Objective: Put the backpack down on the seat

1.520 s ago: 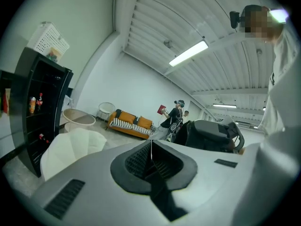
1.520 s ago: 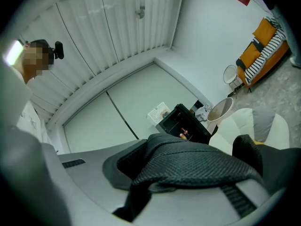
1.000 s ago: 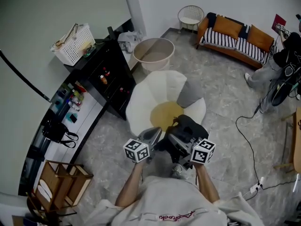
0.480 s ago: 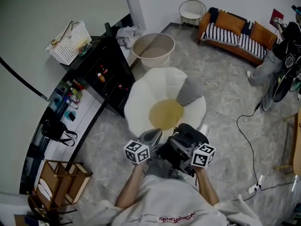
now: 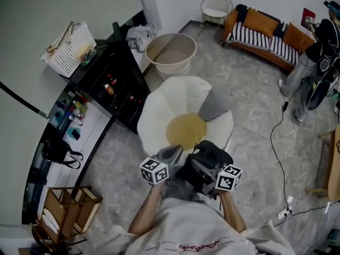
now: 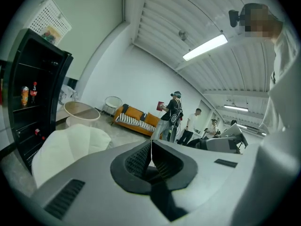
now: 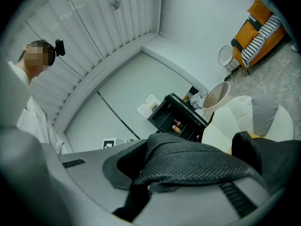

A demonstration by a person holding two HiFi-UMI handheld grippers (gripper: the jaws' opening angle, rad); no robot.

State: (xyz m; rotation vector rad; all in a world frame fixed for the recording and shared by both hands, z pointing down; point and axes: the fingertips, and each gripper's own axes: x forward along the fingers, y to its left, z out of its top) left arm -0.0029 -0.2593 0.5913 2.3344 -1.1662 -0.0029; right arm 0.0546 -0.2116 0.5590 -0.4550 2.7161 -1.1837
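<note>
While right gripper (image 7: 153,180) clamps backpack (image 5: 212,153), the seat (image 5: 186,129) lies beside.

Seat mid-floor, furniture round it

The seat (image 5: 175,108) stands in the middle of the floor, with a cushion (image 5: 214,106) on its right side and the backpack (image 5: 210,155) at its near edge. The left gripper (image 5: 175,150) is just left of the backpack, and the right gripper (image 5: 204,170) is at its near side. A tub (image 5: 171,52) stands just beyond the seat. A shelf unit (image 5: 114,84) stands to the seat's left with a basket (image 5: 66,49) on top. A counter (image 5: 90,134) runs along the left wall with a bag (image 5: 58,150) on it and a crate (image 5: 66,211) nearer. A sofa (image 5: 265,39) lies far right, with a stool (image 5: 216,7) to its left.
</note>
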